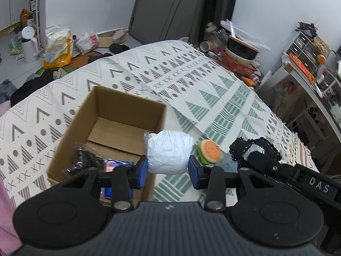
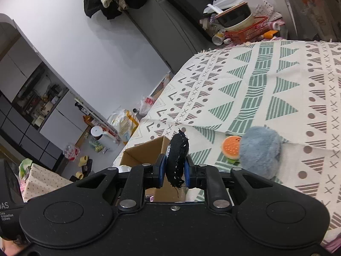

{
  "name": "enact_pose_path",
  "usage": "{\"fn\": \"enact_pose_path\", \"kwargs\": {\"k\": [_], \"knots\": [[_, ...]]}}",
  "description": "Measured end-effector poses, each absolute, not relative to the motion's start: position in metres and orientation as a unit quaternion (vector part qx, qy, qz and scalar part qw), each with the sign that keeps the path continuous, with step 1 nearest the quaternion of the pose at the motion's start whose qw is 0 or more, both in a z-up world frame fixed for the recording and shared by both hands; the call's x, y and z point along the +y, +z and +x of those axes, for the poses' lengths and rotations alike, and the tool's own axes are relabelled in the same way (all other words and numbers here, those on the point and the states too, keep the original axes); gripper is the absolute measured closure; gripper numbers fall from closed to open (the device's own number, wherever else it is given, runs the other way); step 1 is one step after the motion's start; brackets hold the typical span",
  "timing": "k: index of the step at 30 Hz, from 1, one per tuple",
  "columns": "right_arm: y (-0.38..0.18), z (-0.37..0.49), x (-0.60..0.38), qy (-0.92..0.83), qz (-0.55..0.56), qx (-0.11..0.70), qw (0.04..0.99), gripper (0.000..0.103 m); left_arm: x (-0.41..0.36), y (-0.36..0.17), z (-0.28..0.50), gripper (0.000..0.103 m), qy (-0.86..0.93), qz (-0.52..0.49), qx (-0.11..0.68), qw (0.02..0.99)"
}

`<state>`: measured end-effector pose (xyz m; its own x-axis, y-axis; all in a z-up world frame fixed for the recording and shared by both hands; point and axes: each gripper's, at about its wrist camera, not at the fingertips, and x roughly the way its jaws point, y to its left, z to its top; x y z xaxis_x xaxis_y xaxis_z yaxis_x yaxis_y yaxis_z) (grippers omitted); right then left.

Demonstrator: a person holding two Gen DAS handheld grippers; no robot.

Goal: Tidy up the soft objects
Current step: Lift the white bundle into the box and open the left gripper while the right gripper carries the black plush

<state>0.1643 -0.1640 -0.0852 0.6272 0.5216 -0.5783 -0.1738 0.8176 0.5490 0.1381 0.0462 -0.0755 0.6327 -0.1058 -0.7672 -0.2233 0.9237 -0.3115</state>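
Left gripper (image 1: 168, 168) pinches white crinkled bundle (image 1: 169, 151) between blue pads, held at cardboard box (image 1: 106, 115) near edge. Right gripper (image 2: 174, 170) clamps black frayed cloth (image 2: 178, 160). Risk: bundle dropped early catches box rim, rolls toward burger plush (image 1: 210, 151); fluffy blue plush (image 2: 262, 151) not yet boxed.

Black left gripper (image 1: 168, 168) with blue pads (image 1: 142, 168), silver screws, "DAS" label.
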Motion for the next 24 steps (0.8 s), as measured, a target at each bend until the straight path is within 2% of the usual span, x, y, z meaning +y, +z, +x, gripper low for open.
{"fn": "enact_pose_path", "kwargs": {"k": [24], "knots": [[-0.114,0.197,-0.079,0.223,0.200,0.425,0.854,0.085,0.130,-0.129,0.172,0.064,0.089,-0.239,0.450,0.856]]}}
